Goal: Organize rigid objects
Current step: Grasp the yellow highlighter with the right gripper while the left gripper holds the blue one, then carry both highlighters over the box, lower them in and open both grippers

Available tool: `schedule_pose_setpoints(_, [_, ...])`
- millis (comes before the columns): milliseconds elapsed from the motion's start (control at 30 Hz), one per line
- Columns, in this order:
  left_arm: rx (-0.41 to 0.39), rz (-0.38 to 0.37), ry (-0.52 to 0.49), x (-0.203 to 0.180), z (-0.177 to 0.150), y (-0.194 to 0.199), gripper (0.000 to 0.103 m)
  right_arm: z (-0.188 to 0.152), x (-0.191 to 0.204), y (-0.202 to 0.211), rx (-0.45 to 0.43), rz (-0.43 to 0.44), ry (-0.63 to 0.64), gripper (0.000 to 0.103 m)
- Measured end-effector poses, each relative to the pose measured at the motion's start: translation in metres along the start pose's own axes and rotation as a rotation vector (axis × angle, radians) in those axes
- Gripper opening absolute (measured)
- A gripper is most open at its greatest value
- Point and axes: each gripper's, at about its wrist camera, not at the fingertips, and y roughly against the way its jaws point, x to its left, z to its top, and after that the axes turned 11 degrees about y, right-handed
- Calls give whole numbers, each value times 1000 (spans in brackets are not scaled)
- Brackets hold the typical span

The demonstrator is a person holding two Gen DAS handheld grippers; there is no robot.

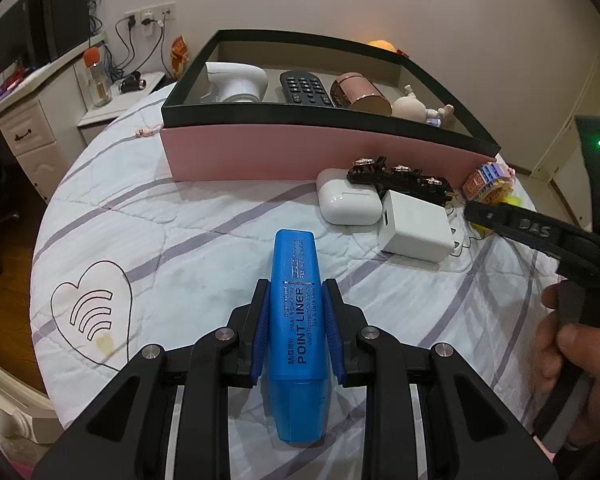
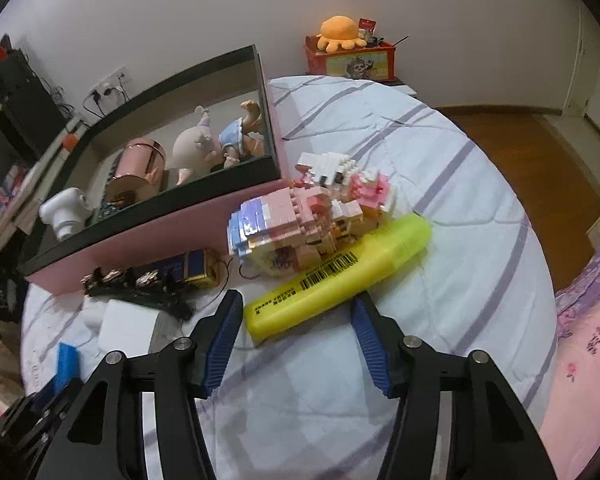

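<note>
My left gripper (image 1: 296, 284) is shut on a blue highlighter (image 1: 296, 320), held lengthwise above the quilted bedspread (image 1: 180, 232). My right gripper (image 2: 298, 300) is open low over the bed. The near end of a yellow highlighter (image 2: 340, 272) lies slanted between its blue pads (image 2: 224, 328), and I see no pad pressing on it. A pastel brick figure (image 2: 300, 216) leans against the far end of that highlighter. Behind stands the pink box (image 1: 300, 152) with a black rim. It holds a white device (image 1: 240, 80), a remote (image 1: 304, 88), a rose-gold tin (image 1: 360, 94) and dolls (image 1: 412, 106).
A white earbud case (image 1: 348, 202), a white charger (image 1: 416, 228) and a black jewelled hair clip (image 1: 400, 180) lie in front of the box. A hand (image 1: 568, 352) grips the right tool. A desk (image 1: 24, 120) stands left, a red toy box (image 2: 352, 60) beyond the bed.
</note>
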Motion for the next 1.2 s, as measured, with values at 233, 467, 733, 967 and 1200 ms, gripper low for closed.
schedule_pose_setpoints(233, [3,1,-6,-4,-1,-1,26,-6,-11,5,-31,-42,29,23])
schedule_pose_setpoints(467, [2,1,-13,-9,0,-2,26,-21,-41,19,-22,67,16,13])
schedule_pose_setpoints(733, [3,7,-24,-16,0,-2,26,-8,-39,12,-39,62,-15,28])
schedule_pose_setpoints(967, [2,11,-17,-15,-1,-2,26,2,-28,0,-41,-5,33,18])
schedule_pose_setpoints(1200, [-15,6,-22,-20,1,4,26,-13,-40,20,-56,31,15,13])
